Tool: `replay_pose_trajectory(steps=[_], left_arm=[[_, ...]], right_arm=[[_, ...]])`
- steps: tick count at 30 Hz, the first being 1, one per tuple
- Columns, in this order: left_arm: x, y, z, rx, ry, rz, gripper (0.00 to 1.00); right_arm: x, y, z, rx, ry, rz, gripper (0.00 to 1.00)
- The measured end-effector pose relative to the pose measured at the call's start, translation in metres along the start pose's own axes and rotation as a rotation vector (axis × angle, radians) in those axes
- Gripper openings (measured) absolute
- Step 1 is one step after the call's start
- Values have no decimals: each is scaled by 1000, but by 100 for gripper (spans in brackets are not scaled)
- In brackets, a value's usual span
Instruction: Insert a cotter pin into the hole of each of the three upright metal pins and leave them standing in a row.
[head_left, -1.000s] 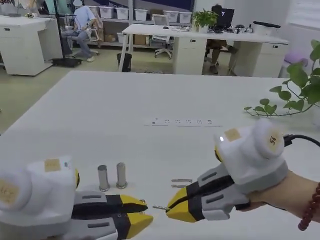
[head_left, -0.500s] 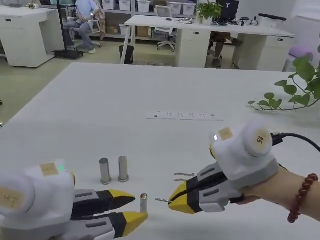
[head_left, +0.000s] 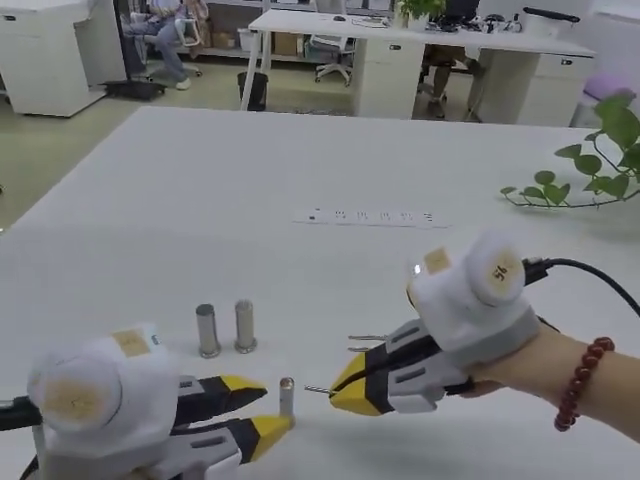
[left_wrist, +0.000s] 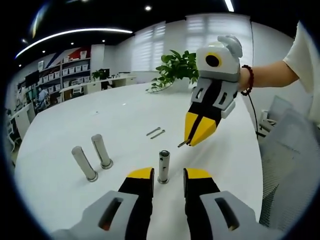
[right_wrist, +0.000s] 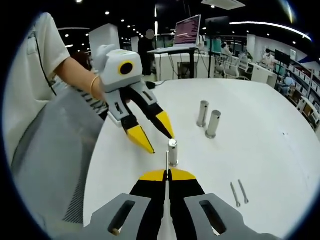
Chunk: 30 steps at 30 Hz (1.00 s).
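My right gripper (head_left: 336, 390) is clamped on one cotter pin (head_left: 318, 389), held level so that its free tip points left at the top of the near upright pin (head_left: 287, 396), close to it but apart. I judge this lines the tip up with the cross hole. My left gripper (head_left: 265, 405) has its jaws apart, just short of that pin on its left, one jaw toward each side and neither in contact, placed, I judge, to steady it. Upright pins: three, this near one plus the left far pin (head_left: 207, 331) and the right far pin (head_left: 245, 327), standing side by side. Cotter pins: three, one gripped and two spare cotter pins (head_left: 365, 346) lying on the table (head_left: 300, 170) just beyond my right gripper. No upright pin carries a cotter pin yet.
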<state>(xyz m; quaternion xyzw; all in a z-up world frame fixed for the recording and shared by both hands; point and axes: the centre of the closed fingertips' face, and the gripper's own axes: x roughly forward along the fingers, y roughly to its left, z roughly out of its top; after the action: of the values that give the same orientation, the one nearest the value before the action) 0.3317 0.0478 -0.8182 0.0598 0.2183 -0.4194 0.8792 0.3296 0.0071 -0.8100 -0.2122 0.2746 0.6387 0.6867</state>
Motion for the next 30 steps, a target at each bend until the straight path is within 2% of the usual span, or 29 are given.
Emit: replay_pose_trajectory(steps=[20, 30], left_arm=[[23, 3, -7, 6, 25, -13, 13], [23, 6, -10, 5, 32, -5, 8]], right_arm=[[11, -7, -3, 8, 1, 16, 2], [14, -6, 1, 0, -5, 30, 2]])
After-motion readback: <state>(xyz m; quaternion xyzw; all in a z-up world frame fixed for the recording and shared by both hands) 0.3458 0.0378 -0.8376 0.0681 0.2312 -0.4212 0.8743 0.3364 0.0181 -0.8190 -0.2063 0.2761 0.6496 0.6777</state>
